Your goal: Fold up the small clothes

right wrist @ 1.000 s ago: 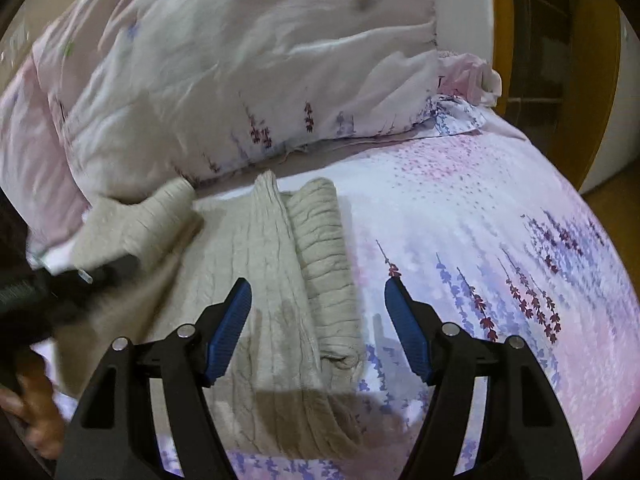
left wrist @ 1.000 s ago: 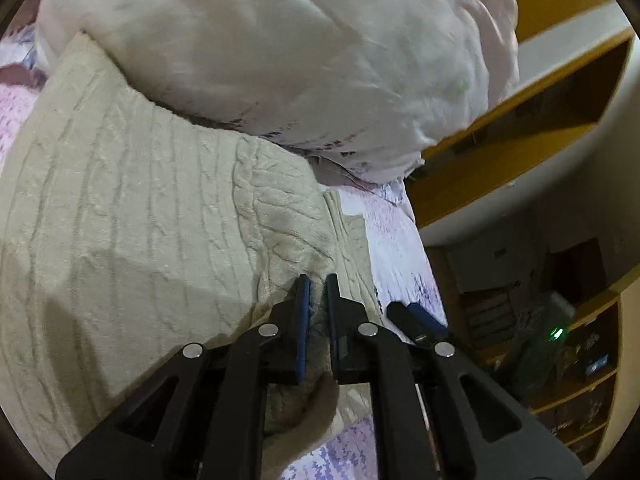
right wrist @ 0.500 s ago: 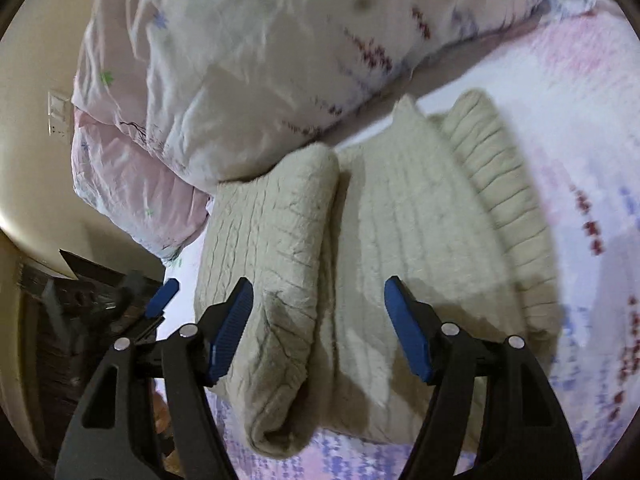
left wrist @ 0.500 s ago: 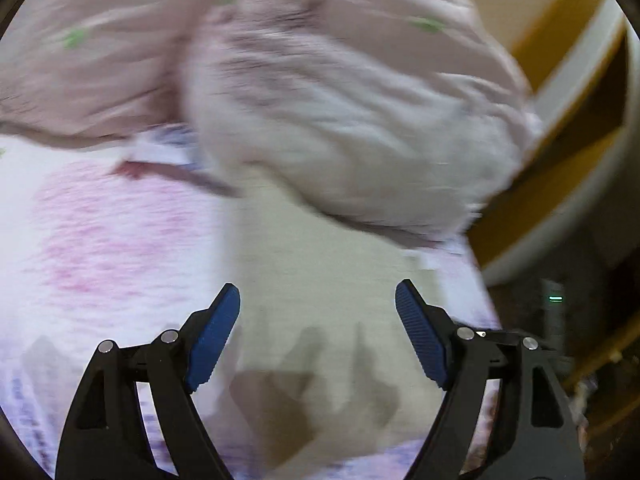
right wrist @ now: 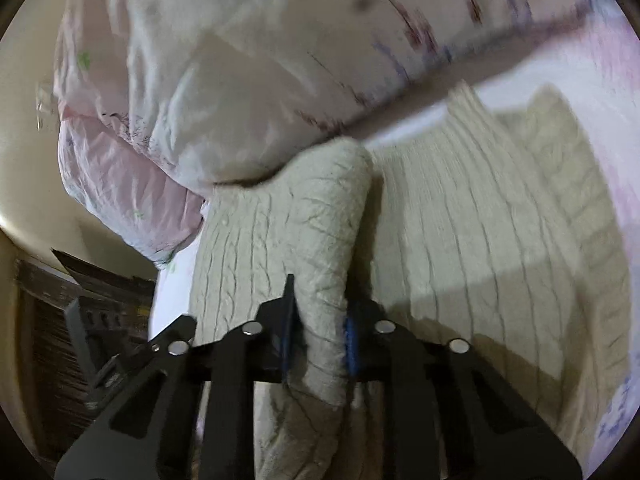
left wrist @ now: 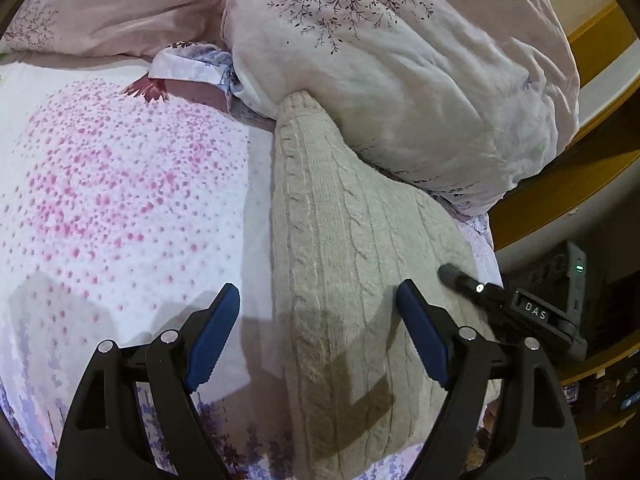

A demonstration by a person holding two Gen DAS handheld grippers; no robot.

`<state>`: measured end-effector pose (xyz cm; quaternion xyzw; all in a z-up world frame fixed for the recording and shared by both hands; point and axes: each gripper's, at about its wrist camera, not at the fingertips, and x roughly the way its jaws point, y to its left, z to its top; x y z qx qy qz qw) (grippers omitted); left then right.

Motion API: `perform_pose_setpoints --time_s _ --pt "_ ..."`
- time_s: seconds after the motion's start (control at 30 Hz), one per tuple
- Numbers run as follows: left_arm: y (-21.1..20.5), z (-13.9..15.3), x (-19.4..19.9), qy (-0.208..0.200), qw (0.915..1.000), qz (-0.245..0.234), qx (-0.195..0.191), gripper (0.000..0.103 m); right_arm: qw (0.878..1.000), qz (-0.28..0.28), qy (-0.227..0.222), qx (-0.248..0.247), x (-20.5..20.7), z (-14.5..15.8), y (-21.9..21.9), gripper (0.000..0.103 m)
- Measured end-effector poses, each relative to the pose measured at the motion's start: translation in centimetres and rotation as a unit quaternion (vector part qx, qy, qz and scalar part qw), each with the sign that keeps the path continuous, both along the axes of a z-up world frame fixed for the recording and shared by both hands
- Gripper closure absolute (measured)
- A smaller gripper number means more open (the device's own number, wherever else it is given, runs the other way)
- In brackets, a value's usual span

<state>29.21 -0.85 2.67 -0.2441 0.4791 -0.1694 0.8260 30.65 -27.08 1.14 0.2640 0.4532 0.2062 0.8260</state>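
Note:
A cream cable-knit sweater (left wrist: pixel 352 264) lies folded on the floral bed sheet, its far end against a pillow. My left gripper (left wrist: pixel 316 340) is open and empty, just above the sweater's near left edge. In the right wrist view the sweater (right wrist: pixel 480 216) has a thick folded roll (right wrist: pixel 312 232) on its left side. My right gripper (right wrist: pixel 320 340) is shut on the near end of that roll. The right gripper's body also shows at the right of the left wrist view (left wrist: pixel 516 304).
A large white-pink pillow (left wrist: pixel 400 64) lies behind the sweater, with a second pink one (left wrist: pixel 112 4) to its left. The pink-dotted sheet (left wrist: pixel 120 200) spreads left of the sweater. Yellow wooden furniture (left wrist: pixel 588 176) and dark shelves stand beyond the bed's right edge.
My left gripper let go of the sweater's fold, opened and swung left. My right gripper moved onto the folded roll and closed on it.

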Motion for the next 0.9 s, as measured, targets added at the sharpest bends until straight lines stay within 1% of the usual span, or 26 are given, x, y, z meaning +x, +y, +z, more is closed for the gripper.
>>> perform_pose_setpoints --time_s 0.03,0.07,0.1,0.13,0.17,0.23,0.27,0.3,0.33,0.4,0.47,0.5,0.63,0.7,0.73,0.8,0.83,0.87,0.9 --pt "0.5 0.1 -0.3 0.000 1.0000 -0.001 0.000 0.020 0.999 -0.003 -0.029 -0.020 -0.5 1.1 0.2 0.087" --pt "1.0 0.2 -0.7 -0.002 1.0000 -0.002 0.001 0.020 0.997 -0.007 -0.067 -0.045 -1.2 2.7 0.3 0.088" --pt "0.8 0.3 -0.7 -0.005 1.0000 -0.005 0.001 0.019 0.994 -0.010 -0.094 -0.064 -1.9 3.9 0.1 0.088" --pt "0.6 0.5 -0.8 -0.008 0.9999 -0.009 -0.002 0.019 0.990 -0.014 -0.116 -0.085 -2.5 4.9 0.0 0.088" --pt "0.7 0.7 -1.0 -0.010 0.9999 -0.012 -0.004 0.018 0.983 -0.023 -0.141 -0.118 -3.3 6.1 -0.1 0.088" --pt "0.9 1.1 -1.3 -0.014 0.9996 -0.022 -0.004 0.018 0.970 -0.044 -0.167 -0.172 -4.1 7.3 -0.7 0.088" --pt "0.5 1.3 -1.3 -0.017 0.9995 -0.027 -0.002 0.018 0.966 -0.053 -0.169 -0.188 -4.2 7.4 -1.2 0.088" --pt "0.0 1.4 -1.4 -0.019 0.9992 -0.035 -0.003 0.018 0.961 -0.067 -0.167 -0.209 -4.2 7.3 -1.8 0.088" --pt "-0.4 1.5 -1.6 -0.019 0.9989 -0.042 -0.003 0.018 0.959 -0.073 -0.164 -0.218 -4.2 7.1 -2.3 0.088" --pt "-1.2 1.3 -1.6 -0.016 0.9985 -0.052 0.004 0.018 0.954 -0.086 -0.139 -0.251 -3.7 5.7 -3.1 0.088" --pt "-2.1 1.0 -1.9 -0.014 0.9977 -0.066 0.007 0.018 0.955 -0.083 -0.119 -0.259 -3.8 4.2 -4.0 0.088" --pt "-2.4 0.9 -1.9 -0.013 0.9974 -0.070 0.008 0.019 0.956 -0.081 -0.113 -0.258 -3.8 3.7 -4.2 0.088" --pt "-3.3 0.6 -2.1 -0.009 0.9964 -0.084 0.010 0.019 0.957 -0.088 -0.113 -0.252 -4.6 3.2 -5.1 0.088" --pt "-3.5 0.3 -2.0 -0.006 0.9960 -0.089 0.008 0.022 0.959 -0.096 -0.066 -0.258 -3.7 1.2 -6.0 0.088" --pt "-3.8 0.2 -2.2 -0.004 0.9958 -0.091 0.006 0.025 0.962 -0.102 -0.039 -0.250 -2.9 0.0 -6.6 0.088" --pt "-4.1 -0.1 -2.4 0.001 0.9956 -0.094 0.003 0.028 0.966 -0.108 -0.041 -0.233 -2.7 0.0 -7.1 0.087" --pt "-4.2 -0.1 -2.4 0.000 0.9956 -0.094 0.005 0.030 0.966 -0.106 -0.049 -0.231 -2.8 0.3 -7.0 0.087" --pt "-4.3 -0.1 -2.5 0.000 0.9956 -0.094 0.006 0.031 0.967 -0.102 -0.054 -0.229 -2.9 0.5 -6.9 0.086" --pt "-4.3 -0.1 -2.5 0.002 0.9957 -0.092 0.006 0.031 0.969 -0.098 -0.053 -0.222 -3.0 0.7 -7.1 0.082"
